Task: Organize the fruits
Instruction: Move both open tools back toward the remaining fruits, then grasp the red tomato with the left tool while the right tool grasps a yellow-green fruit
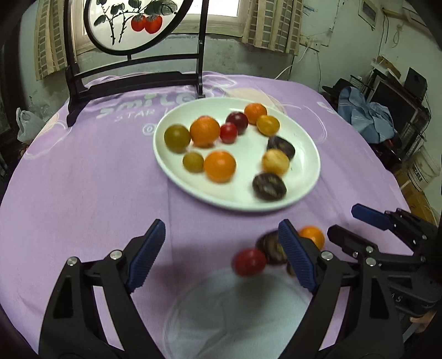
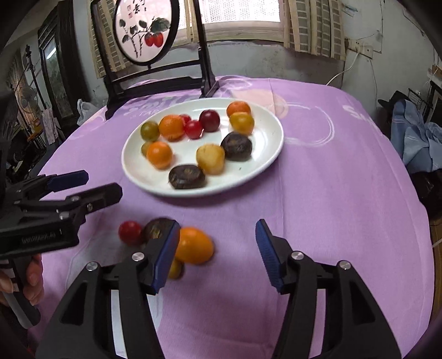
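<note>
A white plate point(image 1: 304, 154) point(image 2: 270, 143) on the purple cloth holds several small fruits: orange, red, green, yellow and dark purple ones. Near the front lie loose fruits: a red one point(image 1: 248, 261) point(image 2: 129, 231), a dark purple one point(image 1: 272, 247) point(image 2: 156, 228), an orange one point(image 1: 313, 235) point(image 2: 193, 245) and a small yellow one point(image 2: 175, 268). My left gripper point(image 1: 221, 254) is open and empty, its right finger in front of the loose fruits. My right gripper point(image 2: 218, 254) is open and empty, the orange fruit just inside its left finger.
A dark wooden stand with a round painted screen point(image 1: 132, 24) point(image 2: 146, 30) stands at the table's far edge. A pale round patch point(image 1: 234, 312) lies on the cloth under my left gripper. Clutter and blue cloth point(image 1: 367, 116) sit to the right of the table.
</note>
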### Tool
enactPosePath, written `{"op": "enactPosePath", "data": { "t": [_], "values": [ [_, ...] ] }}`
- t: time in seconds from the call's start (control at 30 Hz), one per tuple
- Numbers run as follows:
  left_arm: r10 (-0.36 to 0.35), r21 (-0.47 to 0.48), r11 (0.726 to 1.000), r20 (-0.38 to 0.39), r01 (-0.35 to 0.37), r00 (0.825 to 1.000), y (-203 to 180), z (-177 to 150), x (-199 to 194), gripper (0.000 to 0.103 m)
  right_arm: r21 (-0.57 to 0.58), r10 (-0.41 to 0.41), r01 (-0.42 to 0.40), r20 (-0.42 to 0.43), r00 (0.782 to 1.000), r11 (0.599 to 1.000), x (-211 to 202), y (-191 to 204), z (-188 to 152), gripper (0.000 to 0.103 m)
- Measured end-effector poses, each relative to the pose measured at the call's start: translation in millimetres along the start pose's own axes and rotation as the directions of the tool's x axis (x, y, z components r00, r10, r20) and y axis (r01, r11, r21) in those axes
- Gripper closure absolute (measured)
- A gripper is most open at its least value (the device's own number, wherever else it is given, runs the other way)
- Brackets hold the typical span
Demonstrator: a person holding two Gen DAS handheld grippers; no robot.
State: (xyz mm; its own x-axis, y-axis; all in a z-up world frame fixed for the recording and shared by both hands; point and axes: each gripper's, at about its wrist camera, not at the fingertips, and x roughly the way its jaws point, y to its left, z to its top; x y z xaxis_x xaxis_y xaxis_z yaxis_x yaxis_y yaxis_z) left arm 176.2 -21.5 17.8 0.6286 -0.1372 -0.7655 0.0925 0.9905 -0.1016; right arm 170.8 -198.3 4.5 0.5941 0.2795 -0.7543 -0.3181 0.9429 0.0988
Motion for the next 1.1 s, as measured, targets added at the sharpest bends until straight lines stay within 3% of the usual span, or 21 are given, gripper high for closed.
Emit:
{"op": "enactPosePath", "data": {
  "t": [0.23, 0.43, 0.53, 0.7, 0.83, 1.1],
  "values": [
    [0.029, 0.006, 1.000, -0.038, -0.029, 0.999, 3, -36, -3, 0.017, -0.034, 0.011, -0.012, -0.040, 0.999, 0.999, -1, 19, -22, 0.046],
    [0.087, 0.015, 0.996, -0.020, -0.087, 0.996, 14, -44, -1, 0.017, -0.117, 0.004, -0.014, -0.086, 0.996, 0.993, 11, 44, -36, 0.046],
    [0.077, 0.003, 0.997, -0.017, -0.077, 0.997, 21, -45, 0, 0.017, -0.136, -0.012, -0.003, -0.107, 0.994, 0.991, 23, 52, -36, 0.046],
    [0.067, -0.015, 0.998, -0.013, -0.068, 0.998, 31, -44, 1, 0.017, -0.120, -0.024, 0.011, -0.105, 0.994, 0.993, 38, 57, -27, 0.058],
    [0.063, -0.013, 0.998, -0.014, -0.063, 0.998, 31, -44, 2, 0.017, -0.095, -0.032, 0.023, -0.091, 0.995, 0.995, 39, 53, -24, 0.077],
    [0.029, 0.046, 0.999, -0.017, -0.028, 0.999, 14, -50, 6, 0.017, -0.053, 0.019, -0.024, -0.078, 0.997, 0.998, 15, 28, -38, 0.078]
  ]
}}
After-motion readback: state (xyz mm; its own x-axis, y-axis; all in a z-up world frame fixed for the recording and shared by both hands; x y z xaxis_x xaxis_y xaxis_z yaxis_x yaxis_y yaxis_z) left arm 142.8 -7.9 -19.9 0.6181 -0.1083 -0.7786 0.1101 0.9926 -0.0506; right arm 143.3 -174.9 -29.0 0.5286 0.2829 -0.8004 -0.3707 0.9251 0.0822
